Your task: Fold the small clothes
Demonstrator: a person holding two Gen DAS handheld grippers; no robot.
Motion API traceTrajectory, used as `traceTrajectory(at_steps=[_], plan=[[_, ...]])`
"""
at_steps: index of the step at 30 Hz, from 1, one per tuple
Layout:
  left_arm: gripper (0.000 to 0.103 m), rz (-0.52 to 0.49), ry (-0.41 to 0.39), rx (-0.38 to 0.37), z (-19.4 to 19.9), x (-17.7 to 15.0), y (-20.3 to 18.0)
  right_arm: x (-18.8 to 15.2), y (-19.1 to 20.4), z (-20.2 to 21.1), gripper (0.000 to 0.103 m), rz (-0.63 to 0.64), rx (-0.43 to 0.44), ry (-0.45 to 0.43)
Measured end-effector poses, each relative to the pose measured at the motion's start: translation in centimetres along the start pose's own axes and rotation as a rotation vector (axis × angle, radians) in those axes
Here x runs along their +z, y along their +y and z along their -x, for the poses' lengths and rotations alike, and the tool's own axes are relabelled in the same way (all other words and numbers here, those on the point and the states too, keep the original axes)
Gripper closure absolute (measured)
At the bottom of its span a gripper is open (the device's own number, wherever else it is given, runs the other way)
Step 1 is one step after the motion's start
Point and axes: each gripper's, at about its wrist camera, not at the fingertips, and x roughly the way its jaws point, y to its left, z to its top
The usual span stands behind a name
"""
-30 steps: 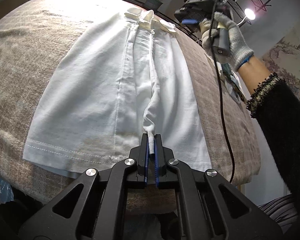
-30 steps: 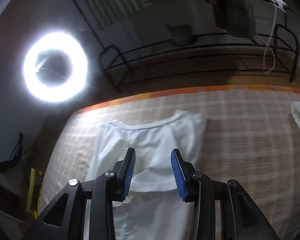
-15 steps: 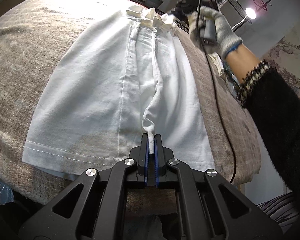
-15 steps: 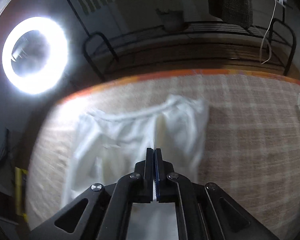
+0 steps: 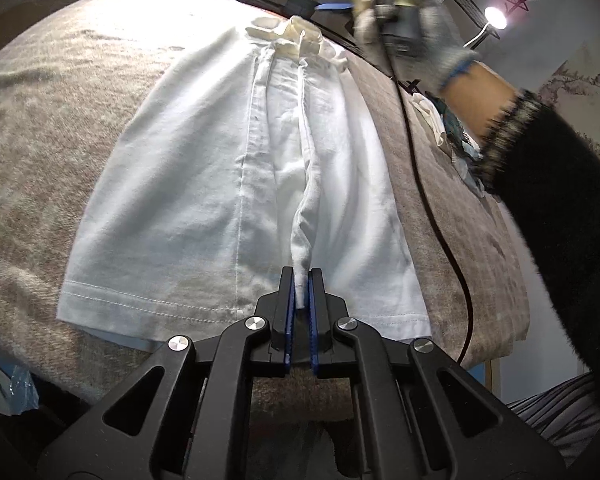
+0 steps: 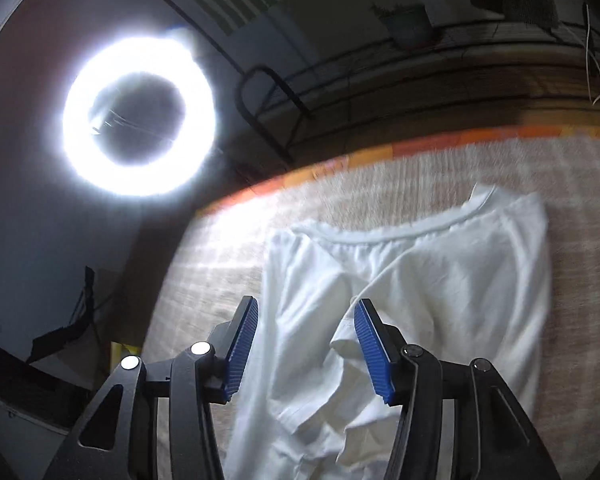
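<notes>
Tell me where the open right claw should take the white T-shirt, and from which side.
Probably the raised ridge of the white T-shirt just below the collar, approached from above. That fold stands proud and runs toward the hem pinch held by the left claw, so the right claw could close across it.

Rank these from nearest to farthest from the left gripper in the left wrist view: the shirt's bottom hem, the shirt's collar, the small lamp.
Measured from the left gripper, whose fingers pinch the white shirt:
1. Bottom hem, just left of the fingers at the near table edge.
2. Collar, at the shirt's far end, straight ahead.
3. Small lamp, beyond the table, upper right.
</notes>
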Motion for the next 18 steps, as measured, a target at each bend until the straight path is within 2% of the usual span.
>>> traceTrajectory(at_steps=[3,5,11,12,16,18], plan=[[0.1,-0.018,-0.01,0.004,0.8,-0.3,0.0,-0.4,1.0,5.1,0.049,0.011,0.019,-0.059],[0.1,-0.033,-0.015,0.012,1.4,-0.6,0.1,-1.6,1.7,9.1,0.049,0.048,-0.007,-0.084],[0.1,-0.074,-0.048,0.022,5.1,-1.5,1.2,-8.1,1.8,18.9,0.049,0.071,-0.064,-0.091],[0.098,-0.082,-0.052,0.03,5.7,-1.6,1.4,-9.7,1.5,20.1,0.049,0.07,-0.073,-0.082],[0.076,-0.081,-0.083,0.062,8.4,-1.0,3.1,-16.4,0.7,23.2,0.049,0.075,-0.141,-0.03],[0.075,-0.097,-0.096,0.101,9.4,-0.3,3.7,-20.0,0.1,24.3,0.049,0.076,-0.158,-0.003]])
